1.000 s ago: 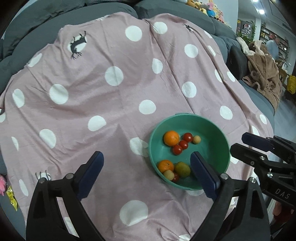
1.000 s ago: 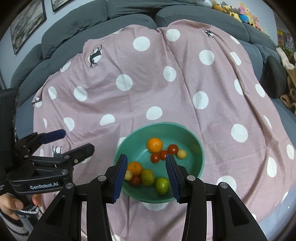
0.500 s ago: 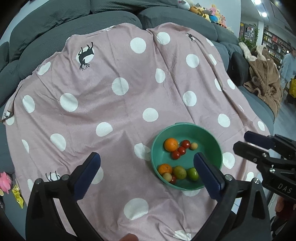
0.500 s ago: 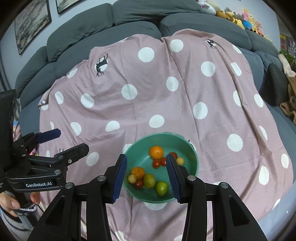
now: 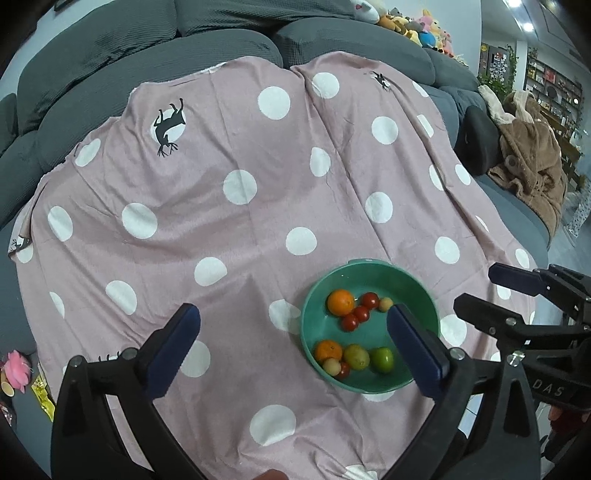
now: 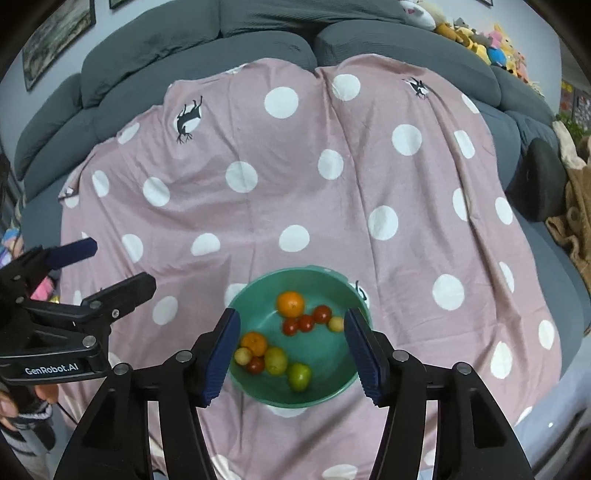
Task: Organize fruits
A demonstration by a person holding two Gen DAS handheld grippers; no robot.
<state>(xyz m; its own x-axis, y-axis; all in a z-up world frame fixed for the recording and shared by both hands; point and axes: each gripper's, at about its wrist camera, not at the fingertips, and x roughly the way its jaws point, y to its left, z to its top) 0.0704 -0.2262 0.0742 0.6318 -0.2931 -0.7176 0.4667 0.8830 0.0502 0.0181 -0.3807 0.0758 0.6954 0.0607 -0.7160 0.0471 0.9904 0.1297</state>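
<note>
A green bowl (image 5: 406,280) sits on a pink polka-dot cloth (image 5: 258,192) and holds several fruits: two oranges (image 5: 340,302), red tomatoes (image 5: 361,314), small yellow fruits and two green fruits (image 5: 382,360). The bowl also shows in the right wrist view (image 6: 332,395). My left gripper (image 5: 295,341) is open and empty, held high above the cloth left of the bowl. My right gripper (image 6: 293,356) is open and empty, high above the bowl. Each gripper appears in the other's view: the right gripper (image 5: 491,284) and the left gripper (image 6: 114,264).
The cloth covers a grey sofa (image 6: 258,37). Plush toys (image 6: 476,33) line the sofa back at right. A brown garment (image 5: 532,177) and a dark cushion (image 6: 543,177) lie at the right. Small items (image 5: 18,373) lie on the floor at left.
Both grippers have pulled up and back from the bowl, so the bowl looks smaller and more of the sofa shows. The right gripper has opened wider.
</note>
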